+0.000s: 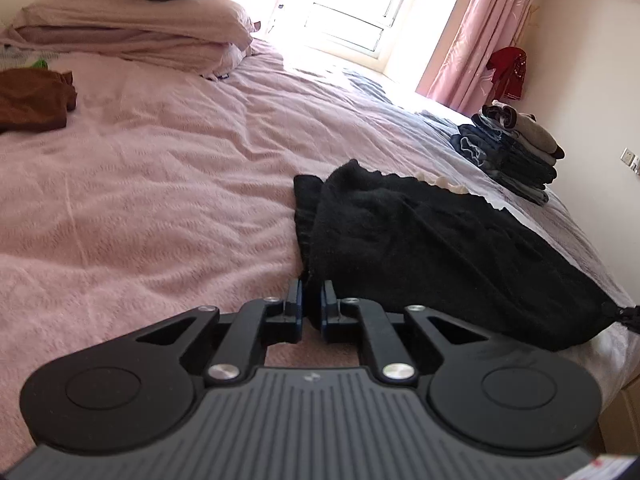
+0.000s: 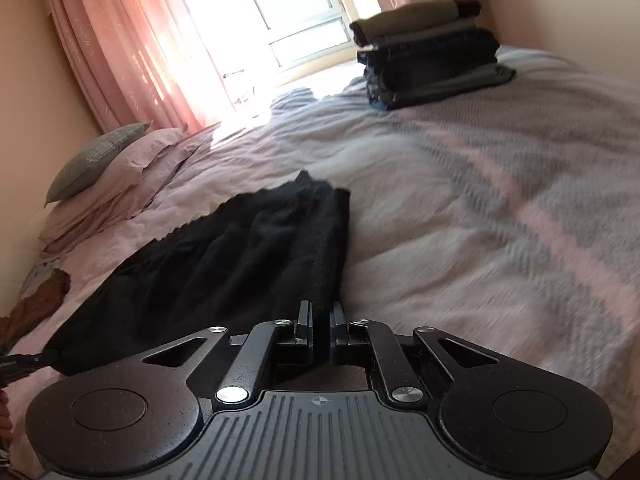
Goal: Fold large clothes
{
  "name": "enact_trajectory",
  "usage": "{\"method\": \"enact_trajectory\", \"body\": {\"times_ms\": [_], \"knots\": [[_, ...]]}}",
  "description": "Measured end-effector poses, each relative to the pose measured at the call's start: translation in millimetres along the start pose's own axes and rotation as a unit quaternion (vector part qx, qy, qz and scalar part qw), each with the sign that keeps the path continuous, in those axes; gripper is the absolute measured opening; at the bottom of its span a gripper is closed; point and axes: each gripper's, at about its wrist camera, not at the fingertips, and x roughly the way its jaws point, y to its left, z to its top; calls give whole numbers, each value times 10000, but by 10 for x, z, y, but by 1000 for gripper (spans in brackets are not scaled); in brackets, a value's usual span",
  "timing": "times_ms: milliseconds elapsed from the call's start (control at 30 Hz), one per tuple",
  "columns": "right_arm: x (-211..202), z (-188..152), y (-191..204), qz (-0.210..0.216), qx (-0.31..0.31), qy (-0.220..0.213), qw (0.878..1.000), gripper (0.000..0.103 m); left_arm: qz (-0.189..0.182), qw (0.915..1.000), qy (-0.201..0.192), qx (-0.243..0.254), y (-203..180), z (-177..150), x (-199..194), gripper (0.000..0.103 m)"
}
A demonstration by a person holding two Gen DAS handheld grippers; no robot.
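Your black garment (image 1: 420, 248) lies partly folded on the pink bedspread (image 1: 160, 184), on the near side of the bed, well short of the stack of folded clothes (image 1: 516, 152) that sits toward the window. Take that stack as your mark: the garment is between it and you, and the brown garment (image 1: 32, 100) lies far off on the other side, near the pillows (image 1: 132, 28). Your left gripper (image 1: 312, 300) has its jaws drawn nearly together on the garment's near corner, with a pinch of black cloth between the pads. Your right gripper (image 2: 320, 316) is closed the same way on the garment's opposite near corner, dark fabric running up into the narrow gap. The cloth looks like a thick, soft knit, probably fairly heavy for its size and limp, so it will likely sag in the middle and drag on the textured bedspread when you lift. Hold by the corners or the doubled edge, where the layers are thickest, and keep both corners level so the fold falls square. A tasselled end (image 1: 624, 316) hangs near the bed's edge; mind that it does not trail.
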Motion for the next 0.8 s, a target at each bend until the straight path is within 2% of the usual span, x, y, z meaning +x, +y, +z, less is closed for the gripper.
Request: {"method": "enact_trajectory", "body": {"times_ms": [67,133,200,300,367,400,433,500,633,733,800], "knots": [[28,34,-99,2,154,133,9998,2,-2,9999,149,-33,79,-25,54,8],[191,-74,-94,-279,-82,499,9983,2,15,9992,401,-42,121,-117,178,8],[314,-215,-97,-410,-164,753,9962,2,94,9991,385,171,70,-168,201,10],[250,-199,-35,-561,-181,691,9959,4,183,9990,374,155,66,-110,112,17],[204,-104,68,-673,-465,823,9932,20,292,9987,329,240,80,-36,5,22],[167,-50,122,-756,-646,751,9922,36,312,9988,274,269,94,18,-50,23],[125,13,169,-758,-784,560,9925,47,300,9989,201,294,104,83,-87,23],[113,158,184,-576,-776,268,9950,52,238,9993,40,297,100,266,-79,23],[502,456,169,-117,-569,184,9981,52,-233,9993,12,292,-31,619,285,28],[836,575,204,-15,-489,243,9985,52,-487,9983,321,82,-102,765,766,28],[1017,624,233,-35,-458,285,9985,52,-411,9976,548,88,-137,790,1045,28]]}}
